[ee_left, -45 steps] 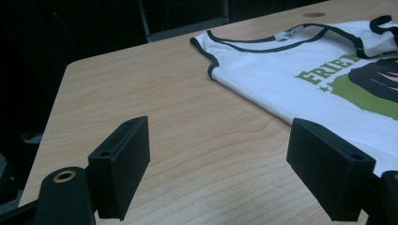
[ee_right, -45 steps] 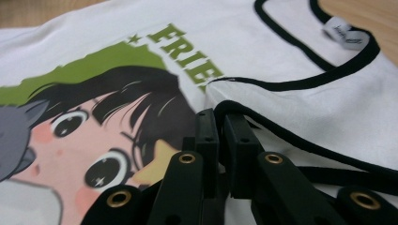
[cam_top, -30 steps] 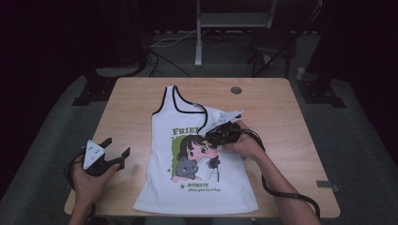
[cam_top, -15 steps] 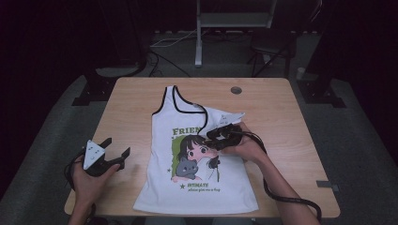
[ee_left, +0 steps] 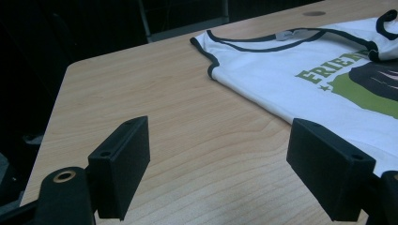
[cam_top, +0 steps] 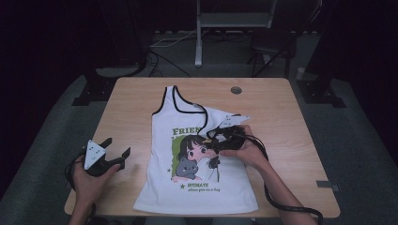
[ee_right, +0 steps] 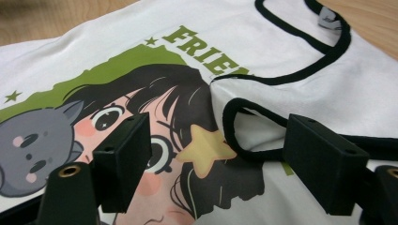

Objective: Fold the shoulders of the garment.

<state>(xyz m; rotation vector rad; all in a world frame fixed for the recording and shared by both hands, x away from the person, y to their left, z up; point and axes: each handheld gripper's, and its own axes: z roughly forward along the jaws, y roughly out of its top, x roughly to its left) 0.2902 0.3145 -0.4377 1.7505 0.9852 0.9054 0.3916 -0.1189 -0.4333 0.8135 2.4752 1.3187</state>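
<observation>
Your left tool (cam_top: 115, 151) rests on bare desk (cam_top: 131, 108) left of the tank top (cam_top: 192, 187), jaws wide apart, nothing between them. Tank top lies flat mid-desk, right strap folded over the print. Your right tool (cam_top: 217, 139) sits above that strap, jaws just opened, pads clear of cloth.

Bare light wooden tabletop (cam_top: 131, 108) left of the white printed tank top (cam_top: 197, 187), free passage there. Folded-over black-trimmed strap (ee_right: 244, 112) lies ahead of right gripper (ee_right: 216, 154)'s just-opened jaws, probably not touching.
</observation>
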